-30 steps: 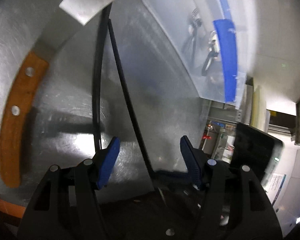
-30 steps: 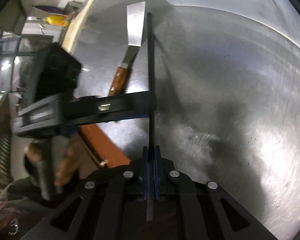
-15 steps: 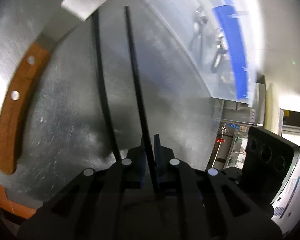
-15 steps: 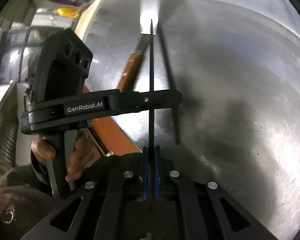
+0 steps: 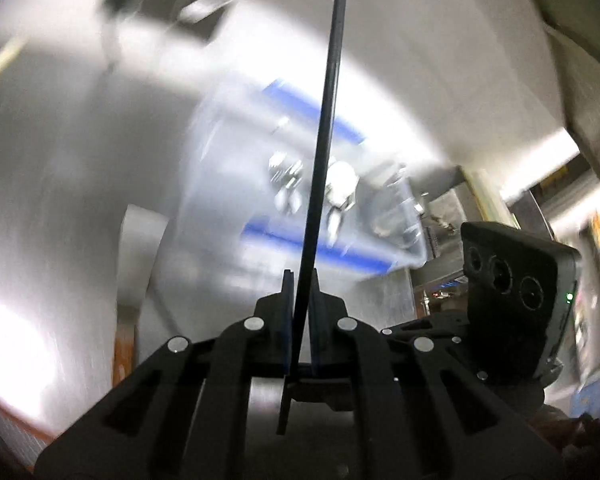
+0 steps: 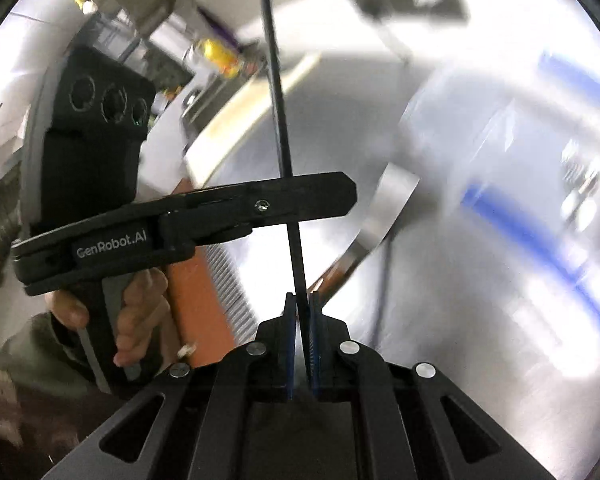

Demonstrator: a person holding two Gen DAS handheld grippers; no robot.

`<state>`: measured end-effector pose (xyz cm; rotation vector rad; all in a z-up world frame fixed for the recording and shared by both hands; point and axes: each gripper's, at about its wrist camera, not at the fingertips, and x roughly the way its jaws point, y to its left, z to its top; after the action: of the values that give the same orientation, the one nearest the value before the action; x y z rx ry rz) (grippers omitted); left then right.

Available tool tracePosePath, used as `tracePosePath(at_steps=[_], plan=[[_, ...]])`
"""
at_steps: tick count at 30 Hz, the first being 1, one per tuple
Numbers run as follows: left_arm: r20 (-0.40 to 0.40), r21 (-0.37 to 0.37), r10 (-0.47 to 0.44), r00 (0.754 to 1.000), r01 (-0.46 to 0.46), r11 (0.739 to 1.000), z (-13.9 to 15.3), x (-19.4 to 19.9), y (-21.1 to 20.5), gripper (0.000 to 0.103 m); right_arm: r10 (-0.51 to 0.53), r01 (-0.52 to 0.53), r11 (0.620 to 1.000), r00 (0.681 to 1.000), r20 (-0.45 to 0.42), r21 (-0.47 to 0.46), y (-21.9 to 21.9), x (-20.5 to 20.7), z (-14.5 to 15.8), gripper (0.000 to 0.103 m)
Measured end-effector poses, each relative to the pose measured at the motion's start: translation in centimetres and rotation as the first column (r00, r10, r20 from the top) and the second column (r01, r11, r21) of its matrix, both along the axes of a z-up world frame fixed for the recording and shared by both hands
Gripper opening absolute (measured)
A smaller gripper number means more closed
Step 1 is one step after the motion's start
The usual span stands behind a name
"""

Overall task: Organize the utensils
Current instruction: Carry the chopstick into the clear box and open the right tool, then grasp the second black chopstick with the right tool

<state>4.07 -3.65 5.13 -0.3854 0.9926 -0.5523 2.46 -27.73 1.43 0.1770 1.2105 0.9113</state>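
Observation:
My left gripper point(image 5: 300, 284) is shut on a thin black chopstick point(image 5: 324, 132) that stands up in front of the camera. My right gripper point(image 6: 300, 308) is shut on the same chopstick point(image 6: 278, 100), lower down; the left gripper point(image 6: 284, 200) clamps it above mine in the right wrist view. A clear plastic bin with blue handles point(image 5: 300, 184) holds metal utensils and shows blurred behind the chopstick. A wooden-handled metal spatula point(image 6: 384, 208) lies on the steel table point(image 6: 480, 340).
The spatula blade point(image 5: 140, 248) lies left of the bin in the left wrist view. An orange strip point(image 6: 196, 292) runs along the table edge. The right gripper's body point(image 5: 516, 304) is close on the right. Kitchen shelves stand behind.
Both grippers have lifted and tilted up with the chopstick, off the table. The view has swung from the table top to the bin. The second chopstick has dropped out of sight.

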Motion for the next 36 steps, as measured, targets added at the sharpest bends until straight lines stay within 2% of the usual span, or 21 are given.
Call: tracePosePath(at_steps=[2,4,7,8,12,17,20,22,23,24,25,26,29,31,32,34,35,36], plan=[[0.036,0.011,-0.044,0.998,0.044,0.999,1.6,3.6,-1.7,0.005,-0.081,0.083,0.996,0.994,0.073,-0.033,-1.8,2.6,1.7,0.007],[0.041,0.01,-0.109,0.993,0.109,0.994,2.8,8.5,-4.6,0.005,-0.178,0.191,0.978,0.974,0.138,-0.087,-4.2,5.9,2.8,0.007],[0.004,0.004,-0.175,0.985,0.175,0.985,2.5,13.9,-8.0,0.005,-0.304,0.35,0.915,0.925,0.227,-0.202,-8.0,10.0,2.7,0.006],[-0.036,-0.004,-0.207,0.978,0.207,0.978,1.5,16.2,-9.7,0.005,-0.326,0.375,0.9,0.918,0.228,-0.221,-8.9,11.2,2.3,0.006],[-0.154,0.024,-0.257,0.954,0.264,0.964,-3.0,20.3,-14.6,0.005,-0.415,0.436,0.863,0.9,0.134,-0.256,-11.4,15.8,-1.6,0.006],[-0.328,0.057,-0.316,0.89,0.353,0.934,-9.9,23.5,-18.2,0.005,-0.451,0.429,0.843,0.892,0.008,-0.324,-12.4,17.6,-7.4,0.006],[-0.387,0.091,-0.31,0.869,0.37,0.925,-12.6,24.5,-19.2,0.005,-0.455,0.418,0.835,0.89,-0.021,-0.358,-12.8,18.2,-9.1,0.006],[-0.422,0.13,-0.299,0.856,0.384,0.914,-14.1,24.8,-19.5,0.006,-0.46,0.42,0.818,0.888,-0.007,-0.393,-13.1,18.4,-9.6,0.008],[-0.428,0.166,-0.284,0.858,0.383,0.909,-14.5,24.9,-19.4,0.013,-0.46,0.421,0.813,0.888,0.0,-0.401,-13.1,18.3,-9.4,0.01],[-0.423,0.192,-0.266,0.866,0.373,0.908,-14.5,24.9,-19.2,0.022,-0.462,0.425,0.808,0.887,0.008,-0.407,-13.2,18.1,-9.3,0.015],[-0.41,0.203,-0.256,0.876,0.361,0.91,-14.2,24.9,-18.8,0.047,-0.465,0.428,0.805,0.885,0.012,-0.411,-13.3,17.9,-9.1,0.019],[-0.39,0.203,-0.25,0.886,0.348,0.915,-13.6,24.9,-18.5,0.065,-0.469,0.435,0.801,0.883,0.022,-0.412,-13.3,17.5,-8.9,0.022],[-0.274,0.206,-0.247,0.929,0.308,0.929,-10.0,23.3,-16.8,0.065,-0.467,0.454,0.799,0.882,0.07,-0.394,-13.0,15.4,-7.1,0.022],[-0.14,0.199,-0.24,0.961,0.265,0.944,-5.7,21.2,-14.8,0.065,-0.449,0.453,0.826,0.889,0.092,-0.336,-12.3,13.0,-5.3,0.022],[-0.079,0.19,-0.235,0.969,0.246,0.95,-3.8,19.7,-13.5,0.066,-0.432,0.438,0.852,0.898,0.088,-0.286,-11.6,11.3,-4.1,0.023],[0.005,0.17,-0.207,0.978,0.203,0.964,-1.0,17.4,-10.9,0.068,-0.364,0.365,0.917,0.931,0.037,-0.16,-9.7,8.3,-2.7,0.035],[0.036,0.159,-0.19,0.981,0.182,0.97,-0.2,15.8,-9.3,0.07,-0.279,0.279,0.953,0.96,0.013,-0.12,-7.5,6.4,-2.6,0.044],[0.064,0.148,-0.156,0.986,0.145,0.978,0.6,13.6,-7.0,0.07,-0.22,0.22,0.967,0.975,0.01,-0.129,-5.8,5.2,-2.9,0.045]])
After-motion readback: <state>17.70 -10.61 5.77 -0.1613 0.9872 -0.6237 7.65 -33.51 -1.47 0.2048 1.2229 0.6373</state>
